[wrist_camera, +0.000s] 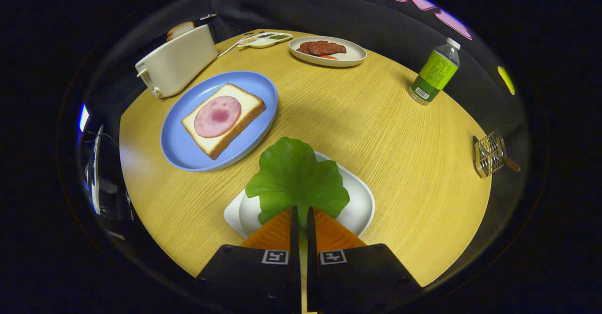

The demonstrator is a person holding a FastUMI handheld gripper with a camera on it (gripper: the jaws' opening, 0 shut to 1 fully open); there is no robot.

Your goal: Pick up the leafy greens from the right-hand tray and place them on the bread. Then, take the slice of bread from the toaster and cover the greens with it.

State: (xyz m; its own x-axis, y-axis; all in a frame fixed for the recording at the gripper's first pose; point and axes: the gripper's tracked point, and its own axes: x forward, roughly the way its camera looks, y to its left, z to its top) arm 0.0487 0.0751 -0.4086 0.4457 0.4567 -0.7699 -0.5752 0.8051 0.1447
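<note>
The gripper [301, 213] is nearly closed, both fingers pinching the leafy greens [296, 177] at their stem, seemingly lifted just above the white tray [362, 206] near the counter's [376, 126] front edge. Bread [223, 119] with ham lies on the blue plate [183, 149] beside the toaster [176, 62].

green leaf [296, 177] over white tray [362, 206] — ham-topped bread [223, 119] on blue plate [188, 149].
</note>
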